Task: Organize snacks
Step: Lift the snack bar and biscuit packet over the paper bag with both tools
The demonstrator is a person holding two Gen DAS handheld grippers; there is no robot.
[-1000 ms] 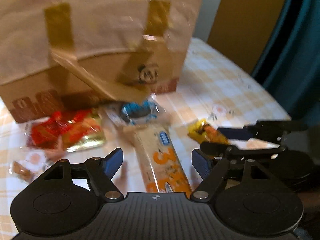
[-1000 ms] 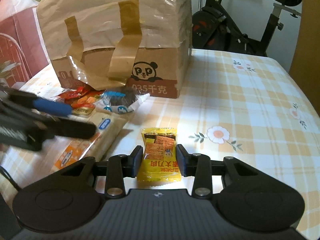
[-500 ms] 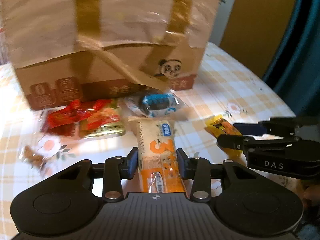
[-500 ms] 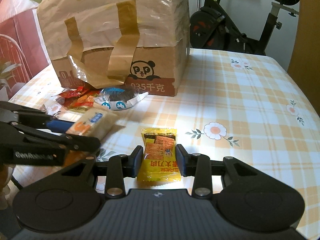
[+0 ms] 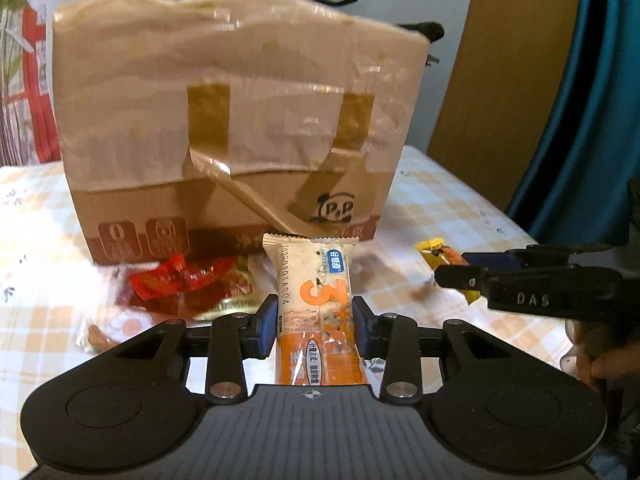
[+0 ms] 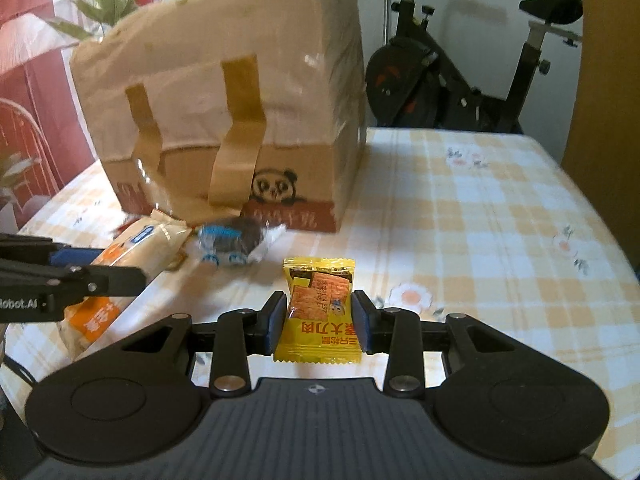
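the lower end of the beige-and-orange snack bar [image 5: 314, 312] is cut off behind the left claw [image 5: 314, 326] body; its crinkly foil sides are pinched between the blue pads, top seam pointing to 12 o'clock toward the brown paper bag [image 5: 236, 128]. the bag's print is blurred apart from a panda logo, and its flat paper handle droops across the front. at 9 o'clock of the bar lie red, shiny wrappers [image 5: 188, 284], smeared and hard to read. the right claw [image 6: 318, 322] is narrowed onto a yellow cracker packet [image 6: 318, 312], square with serrated seams. at its 11 o'clock a blue-and-clear wrapped dark cookie [image 6: 232, 240] rests on the checked, flowered counter [image 6: 480, 216], outline blurred
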